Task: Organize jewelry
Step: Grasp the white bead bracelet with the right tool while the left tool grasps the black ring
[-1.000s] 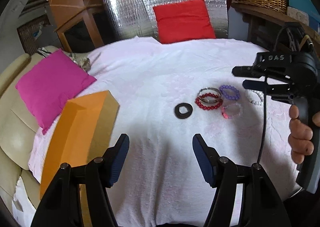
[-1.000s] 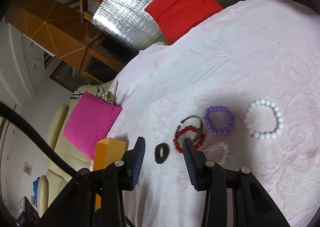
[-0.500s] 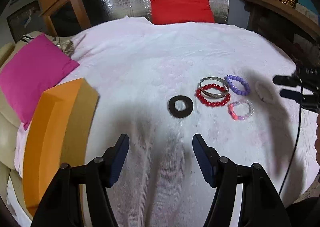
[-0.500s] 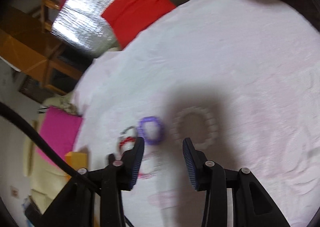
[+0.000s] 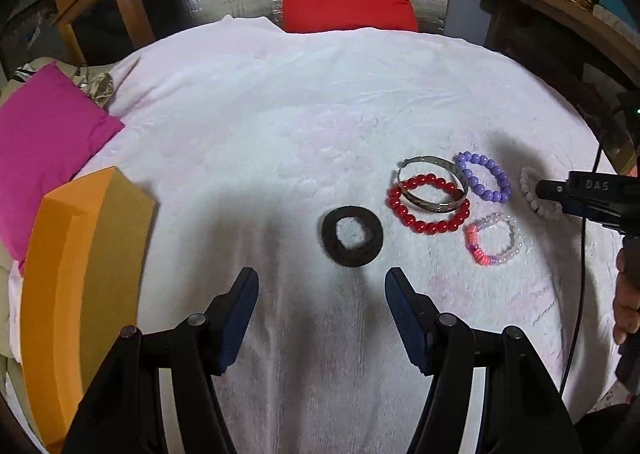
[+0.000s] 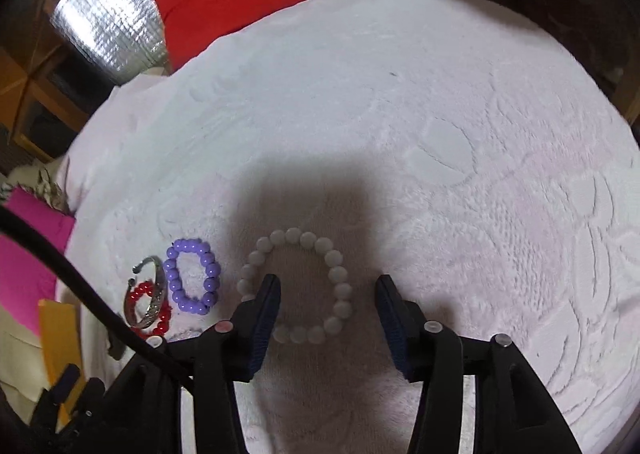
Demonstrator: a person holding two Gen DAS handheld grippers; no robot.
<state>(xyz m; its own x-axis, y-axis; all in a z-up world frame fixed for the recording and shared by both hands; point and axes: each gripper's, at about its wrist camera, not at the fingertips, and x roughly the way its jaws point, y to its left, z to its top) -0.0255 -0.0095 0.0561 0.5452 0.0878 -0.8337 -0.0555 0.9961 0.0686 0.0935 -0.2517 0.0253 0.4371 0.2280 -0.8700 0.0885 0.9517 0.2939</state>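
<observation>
White textured cloth (image 5: 320,102) covered the round work surface, with an orange box (image 5: 80,278) at its left edge. Both tools had jaws spread wide and empty. Right gripper (image 6: 328,290) hovered low over the white bead bracelet (image 6: 298,286), its left finger apparently inside the loop, though contact could not be confirmed. Left gripper (image 5: 322,290) waited just short of the black ring (image 5: 352,236). Red bracelet (image 5: 428,204), silver bangle (image 5: 432,184), purple bracelet (image 5: 484,182) and pink bracelet (image 5: 494,239) lay clustered nearby. Step in hand, by judgement: pickup of the white bracelet. Next move required closing on one bead strand, then lifting
</observation>
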